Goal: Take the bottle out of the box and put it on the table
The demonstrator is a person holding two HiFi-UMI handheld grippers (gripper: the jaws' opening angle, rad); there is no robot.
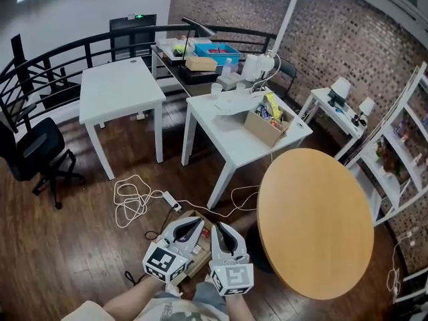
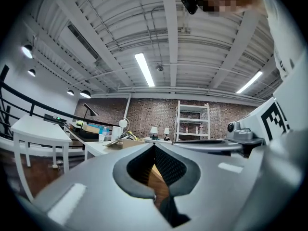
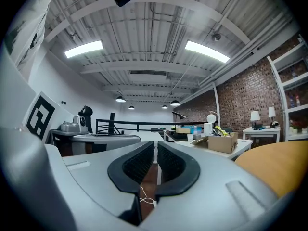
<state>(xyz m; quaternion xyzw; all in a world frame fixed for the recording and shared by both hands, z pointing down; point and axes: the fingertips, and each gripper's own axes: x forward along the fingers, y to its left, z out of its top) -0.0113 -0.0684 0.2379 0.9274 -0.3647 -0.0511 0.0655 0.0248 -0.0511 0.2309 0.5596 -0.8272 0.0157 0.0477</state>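
1. The left gripper (image 1: 194, 223) sits at the lower centre of the head view, above dark wooden floor.
2. In the left gripper view its pads (image 2: 171, 165) meet at the tips, and nothing is between them.
3. The right gripper (image 1: 221, 229) is just beside it, towards the right of the frame.
4. In the right gripper view its pads (image 3: 137, 165) are pressed together but for a thin slit, with nothing gripped.
5. The box (image 1: 267, 127), open cardboard, stands near the right edge of a white table (image 1: 227, 136), upper centre-right in the head view and well apart from both grippers.
6. Yellow and dark items poke out of the box; the bottle cannot be told apart among them.
7. A round wooden table (image 1: 314, 223) fills the lower right of the head view, bare, just right of the grippers.
8. A second white table (image 1: 120, 89) stands at upper left, and a black chair (image 1: 37, 156) is at the left edge.
9. A white cable (image 1: 134, 202) lies looped on the floor, left of centre.
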